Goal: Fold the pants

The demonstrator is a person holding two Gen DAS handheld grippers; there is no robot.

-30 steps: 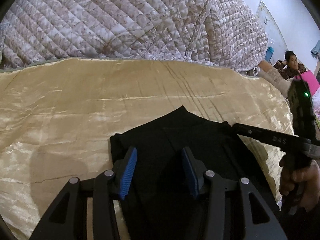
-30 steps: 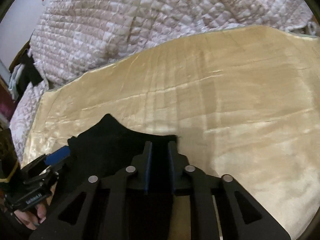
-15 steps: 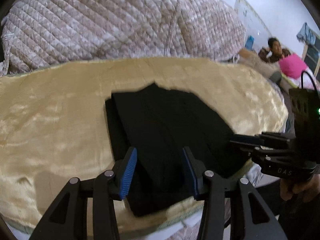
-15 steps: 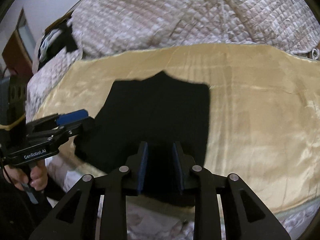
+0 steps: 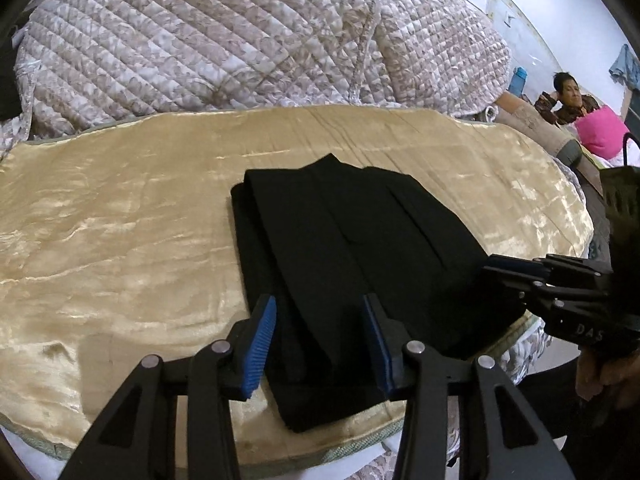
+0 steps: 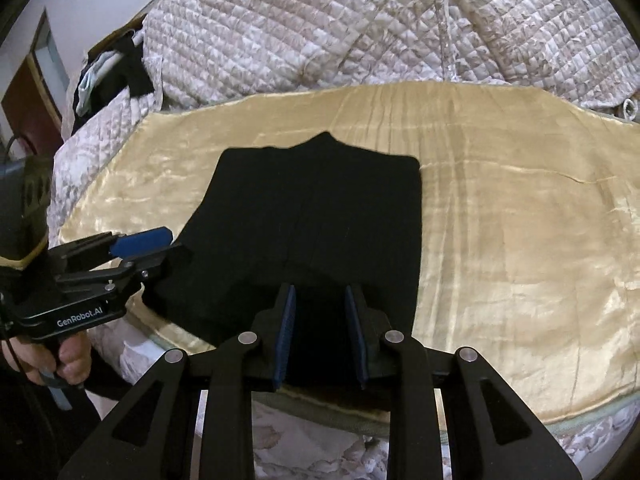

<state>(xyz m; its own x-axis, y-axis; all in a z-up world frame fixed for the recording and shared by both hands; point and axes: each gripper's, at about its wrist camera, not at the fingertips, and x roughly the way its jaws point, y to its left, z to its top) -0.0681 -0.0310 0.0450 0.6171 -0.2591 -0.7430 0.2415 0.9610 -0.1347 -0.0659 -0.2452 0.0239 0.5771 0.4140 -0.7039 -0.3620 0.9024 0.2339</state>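
Note:
The black pants (image 5: pixel 352 248) lie folded into a compact rectangle on a gold satin cloth (image 5: pixel 120 216), with the near end at the cloth's front edge. They also show in the right wrist view (image 6: pixel 316 216). My left gripper (image 5: pixel 318 336) is open and empty, hovering over the pants' near left end. My right gripper (image 6: pixel 320 332) is open and empty over the pants' near right end. Each gripper shows in the other's view: the right one (image 5: pixel 516 270) at the pants' right side, the left one (image 6: pixel 144 244) at their left side.
A quilted floral bedspread (image 5: pixel 240 40) rises behind the cloth. A person (image 5: pixel 568 96) sits at the far right beside a pink bag (image 5: pixel 600 128). Dark clothes (image 6: pixel 112 76) lie at the far left. The cloth's front edge (image 6: pixel 520 412) drops off near me.
Both grippers have pulled back and up from the pants, so the whole fold shows. The right gripper, shut a second ago, has opened. The pants lie still.

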